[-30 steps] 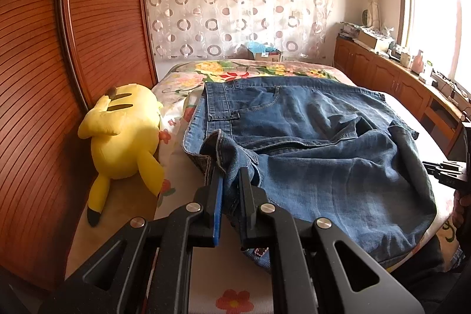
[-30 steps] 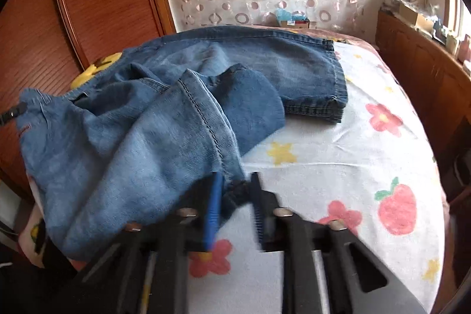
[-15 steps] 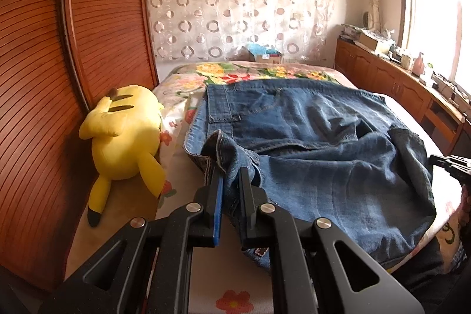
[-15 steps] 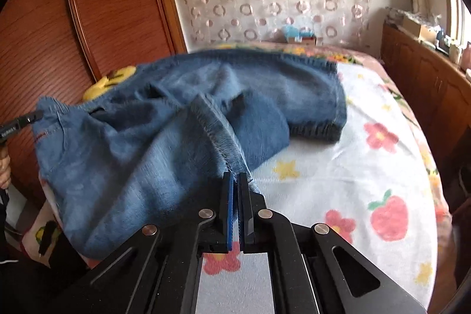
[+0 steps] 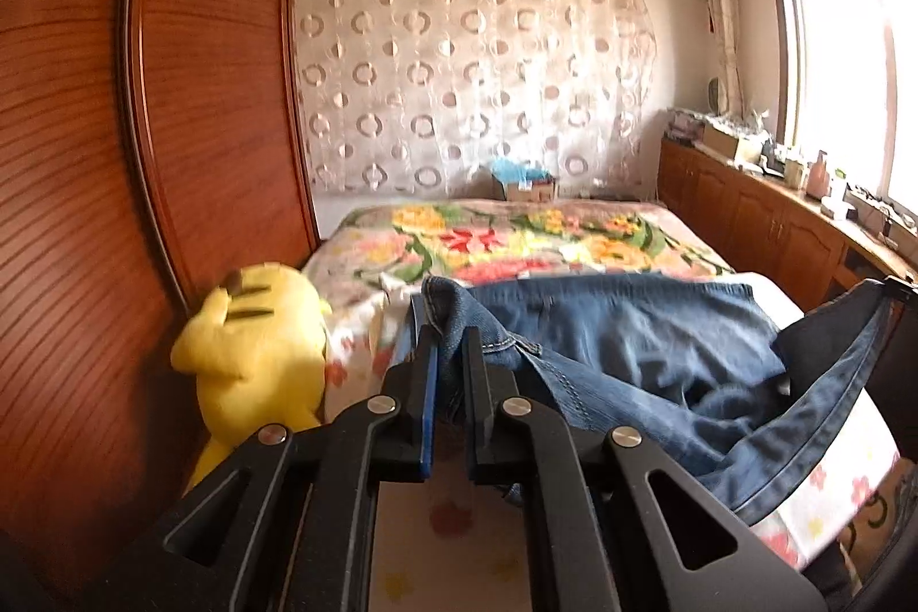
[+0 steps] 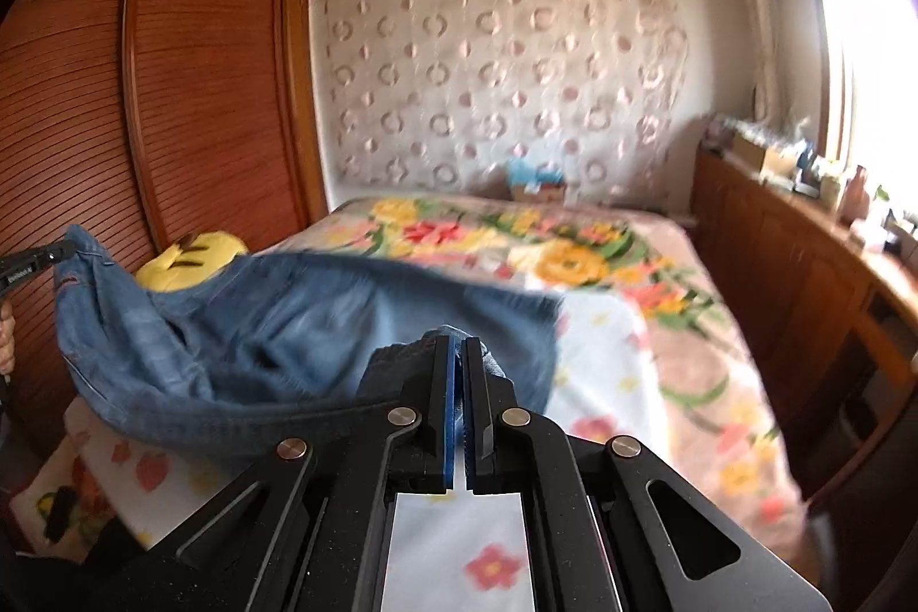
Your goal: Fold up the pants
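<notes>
**While both grippers are pinching denim, the pants are hanging over the bed**

While the left gripper is clamping a seamed edge of the pants, its jaws are closing on the cloth. The right gripper is gripping another edge, its jaws nearly touching. The pants are sagging between both grippers above the bed, part lying on it. A yellow plush is sitting beside the wardrobe.

jeans: 1 | tools: 2, left, right | plush: 1
</notes>
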Available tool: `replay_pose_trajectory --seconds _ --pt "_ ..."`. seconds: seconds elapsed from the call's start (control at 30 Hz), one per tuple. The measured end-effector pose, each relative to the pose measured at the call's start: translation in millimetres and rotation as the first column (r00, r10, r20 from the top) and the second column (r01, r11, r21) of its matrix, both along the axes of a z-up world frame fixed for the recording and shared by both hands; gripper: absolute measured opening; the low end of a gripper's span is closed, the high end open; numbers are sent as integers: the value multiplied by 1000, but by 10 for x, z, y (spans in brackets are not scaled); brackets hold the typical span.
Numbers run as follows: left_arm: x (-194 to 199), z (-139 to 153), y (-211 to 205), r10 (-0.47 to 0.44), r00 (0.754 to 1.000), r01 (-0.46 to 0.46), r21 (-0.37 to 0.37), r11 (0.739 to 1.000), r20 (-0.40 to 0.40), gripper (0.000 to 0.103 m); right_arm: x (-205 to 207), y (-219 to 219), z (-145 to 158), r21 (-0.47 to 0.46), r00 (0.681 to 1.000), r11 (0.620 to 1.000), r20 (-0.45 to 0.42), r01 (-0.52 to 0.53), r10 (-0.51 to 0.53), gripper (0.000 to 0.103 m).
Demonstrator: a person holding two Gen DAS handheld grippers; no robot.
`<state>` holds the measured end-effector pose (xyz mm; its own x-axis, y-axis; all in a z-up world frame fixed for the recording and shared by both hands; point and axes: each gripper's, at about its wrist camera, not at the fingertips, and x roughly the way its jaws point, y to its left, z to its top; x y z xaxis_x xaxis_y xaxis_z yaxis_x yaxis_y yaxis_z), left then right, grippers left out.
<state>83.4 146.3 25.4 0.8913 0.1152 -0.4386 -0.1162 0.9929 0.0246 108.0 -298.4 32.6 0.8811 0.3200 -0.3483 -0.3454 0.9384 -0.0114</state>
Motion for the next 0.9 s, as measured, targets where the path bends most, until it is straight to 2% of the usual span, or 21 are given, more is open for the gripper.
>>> replay_pose_trajectory --seconds 0.17,0.43,0.6,0.77,0.9 --pt "276 66 90 21 1000 -20 -7 1000 12 8 124 4 123 -41 999 998 30 44 -43 1" --pt "733 126 60 24 1000 -25 16 1000 9 8 349 248 160 -43 998 998 30 53 -51 1" --pt "1086 215 71 29 999 -30 30 999 12 8 503 188 211 -57 997 996 37 67 -65 1" --pt "1567 126 127 41 999 -40 30 999 -25 8 953 267 165 -93 996 992 -13 88 -90 1" --pt "1990 -65 210 49 996 -47 31 998 -76 8 1404 412 80 -149 992 985 -75 93 -104 1"
